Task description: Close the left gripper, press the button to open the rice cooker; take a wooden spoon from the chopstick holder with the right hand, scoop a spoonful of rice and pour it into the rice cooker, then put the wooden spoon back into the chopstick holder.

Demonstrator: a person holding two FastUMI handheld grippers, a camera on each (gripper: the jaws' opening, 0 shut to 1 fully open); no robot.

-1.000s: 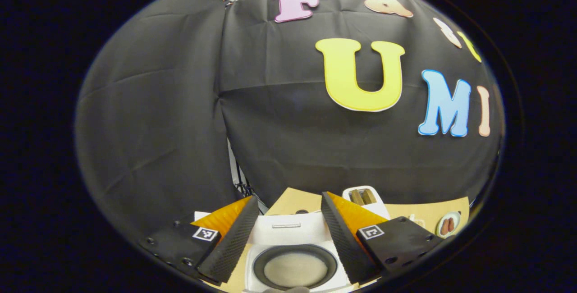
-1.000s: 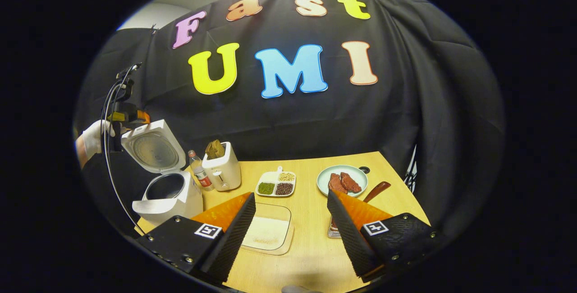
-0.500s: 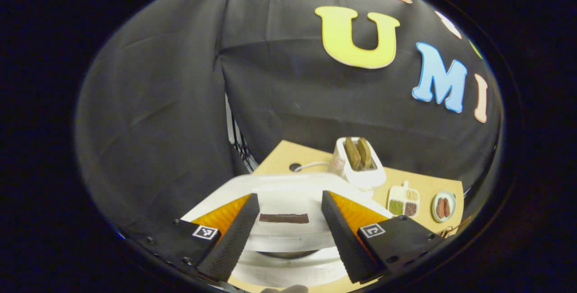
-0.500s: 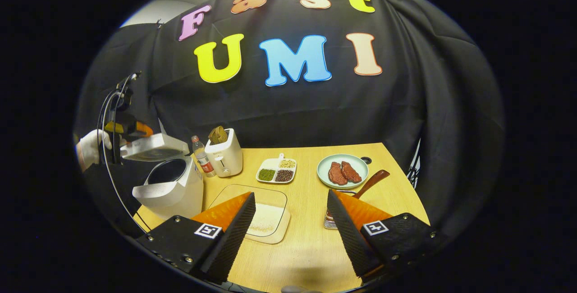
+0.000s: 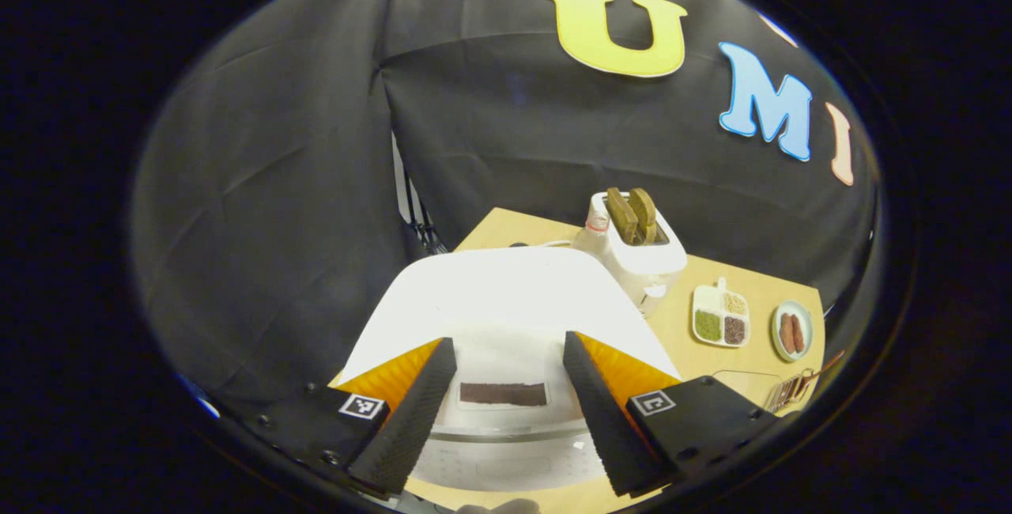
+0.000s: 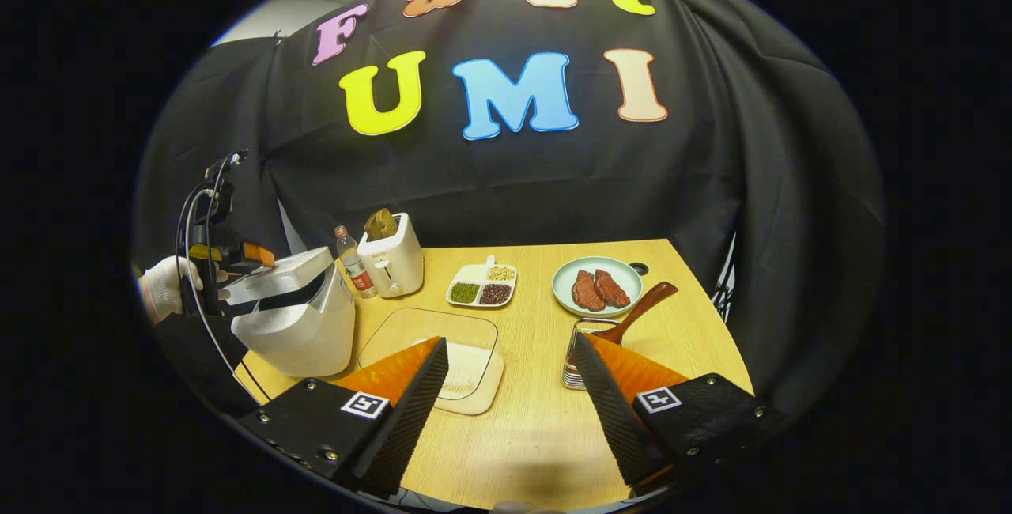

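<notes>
rice cooker 1 | toaster 1 | bottle 1 | plate 1

The left gripper view sits close above the rice cooker, looking steeply down over its lid and across the table toward the back cloth wall. The right gripper view hangs farther back at the table's near edge, facing the same wall from a shallower angle, with the whole tabletop spread before it and the rice cooker at its left. Both take in the toaster, the divided dish and the plate.
</notes>
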